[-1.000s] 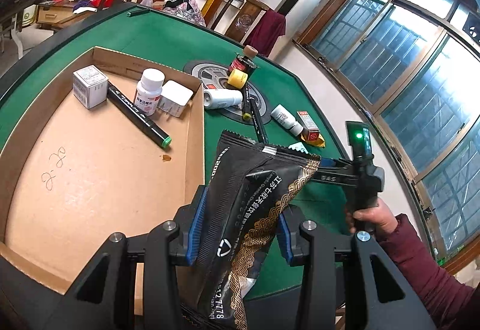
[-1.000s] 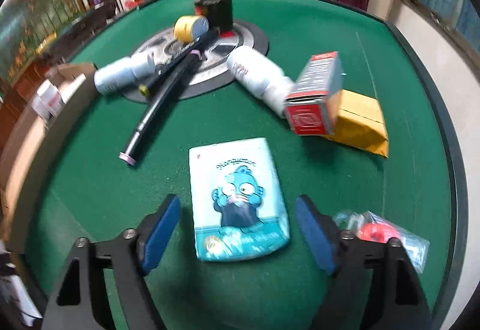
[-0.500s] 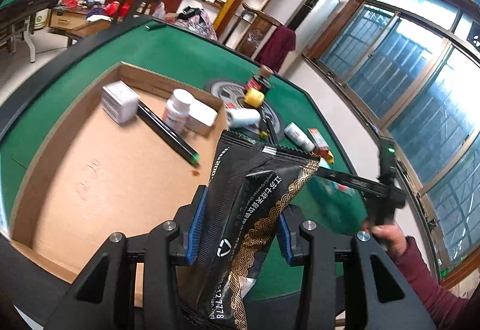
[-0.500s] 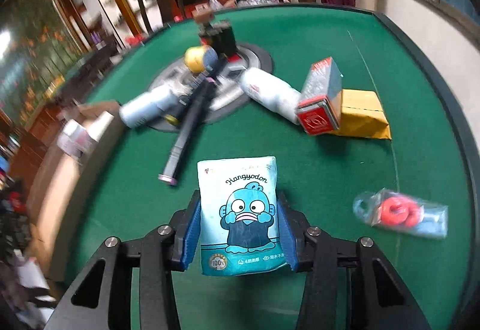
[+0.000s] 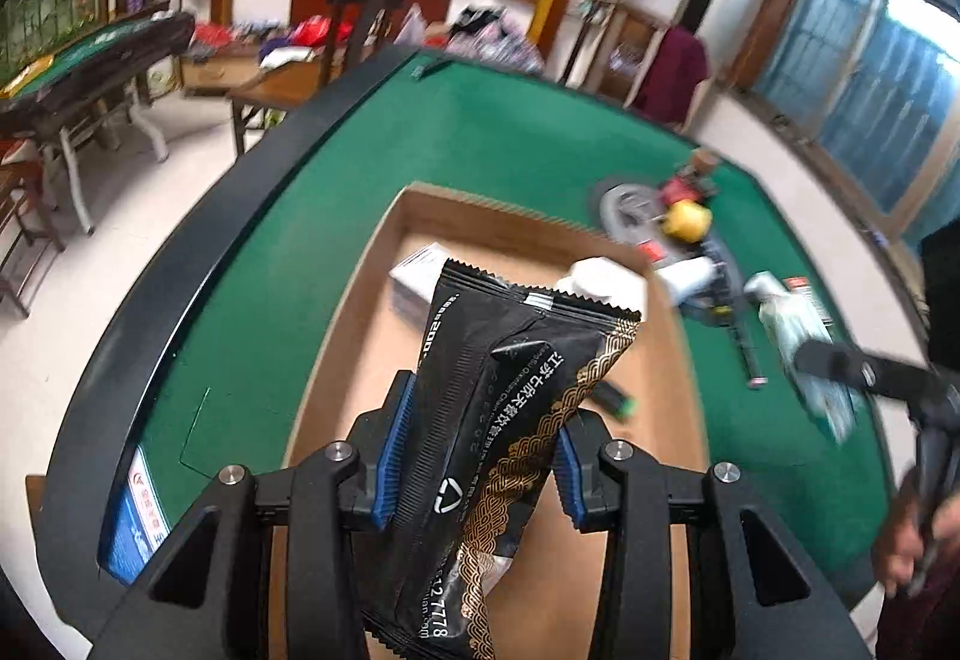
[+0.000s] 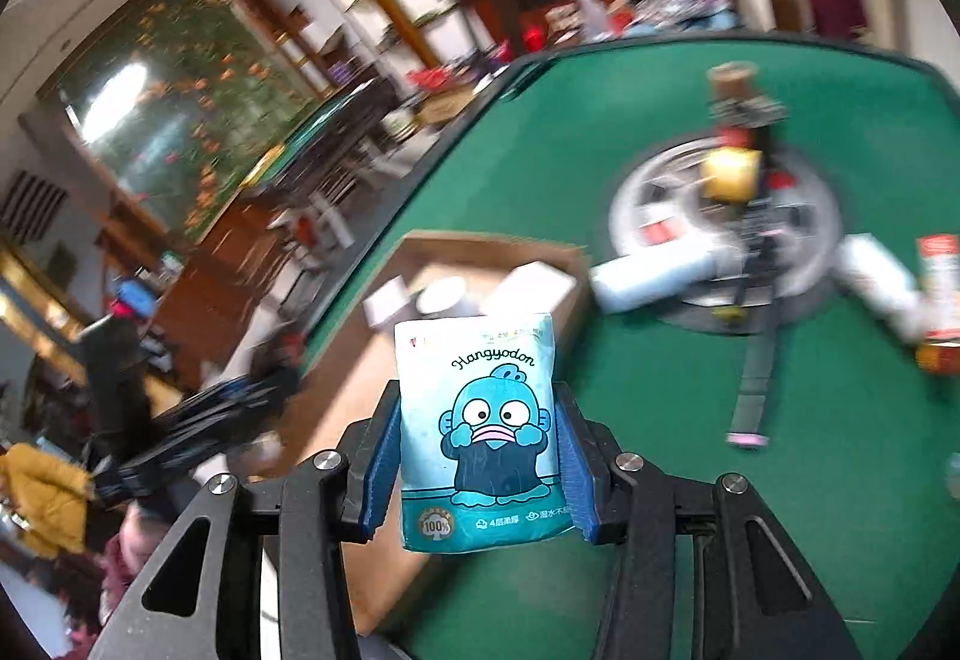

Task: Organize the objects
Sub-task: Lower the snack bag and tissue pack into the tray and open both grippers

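My left gripper (image 5: 477, 456) is shut on a black packet with gold pattern (image 5: 510, 420) and holds it upright above the open cardboard box (image 5: 360, 360). My right gripper (image 6: 477, 471) is shut on a light blue tissue pack with a cartoon fish (image 6: 480, 432), lifted above the green table near the box's right wall (image 6: 570, 294). The box holds a white carton (image 5: 414, 270), a white bottle (image 5: 600, 279) and a black marker with a green end (image 5: 618, 402). The right gripper also shows in the left wrist view (image 5: 840, 366), blurred.
On the green felt table (image 5: 510, 132) a round centre plate (image 6: 720, 216) carries a yellow roll (image 6: 729, 174), a dark bottle with a cork (image 6: 735, 96), a white tube (image 6: 654, 273) and a black pen (image 6: 753, 372). A red-white box (image 6: 939, 276) lies at the right.
My right gripper closed on the tissue pack, lifted it off the table and swung left toward the box. My left gripper moved over the box with the black packet still in it.
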Action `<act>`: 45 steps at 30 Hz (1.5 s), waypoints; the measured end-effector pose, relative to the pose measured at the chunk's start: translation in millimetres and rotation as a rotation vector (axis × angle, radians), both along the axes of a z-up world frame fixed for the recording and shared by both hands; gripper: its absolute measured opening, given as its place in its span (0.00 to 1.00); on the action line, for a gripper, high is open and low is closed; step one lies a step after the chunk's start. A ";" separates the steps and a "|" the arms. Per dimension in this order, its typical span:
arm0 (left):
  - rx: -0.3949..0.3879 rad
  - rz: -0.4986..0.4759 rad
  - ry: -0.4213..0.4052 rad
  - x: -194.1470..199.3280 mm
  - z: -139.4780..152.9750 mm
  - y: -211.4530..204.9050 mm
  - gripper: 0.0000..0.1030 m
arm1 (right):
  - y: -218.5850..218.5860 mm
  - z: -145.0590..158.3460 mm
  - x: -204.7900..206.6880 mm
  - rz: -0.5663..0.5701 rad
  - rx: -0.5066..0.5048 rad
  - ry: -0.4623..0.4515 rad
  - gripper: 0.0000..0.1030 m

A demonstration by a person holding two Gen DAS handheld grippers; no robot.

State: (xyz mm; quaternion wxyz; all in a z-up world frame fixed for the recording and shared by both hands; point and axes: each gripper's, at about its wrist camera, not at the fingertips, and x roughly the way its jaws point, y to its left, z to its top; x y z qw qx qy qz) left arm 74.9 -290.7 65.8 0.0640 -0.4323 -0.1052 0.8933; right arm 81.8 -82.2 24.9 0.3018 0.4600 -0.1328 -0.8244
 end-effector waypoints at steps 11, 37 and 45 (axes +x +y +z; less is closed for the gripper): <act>0.022 0.060 -0.135 -61.7 -44.1 -17.2 0.39 | -92.1 -66.5 -31.0 0.080 0.071 -0.126 0.50; 0.196 0.143 0.064 1.6 8.5 -71.0 0.80 | -123.2 -37.6 -30.7 0.008 0.174 0.047 0.82; 0.238 0.146 0.073 31.4 16.8 -58.3 0.80 | -48.0 4.9 0.2 -0.136 0.129 0.153 0.92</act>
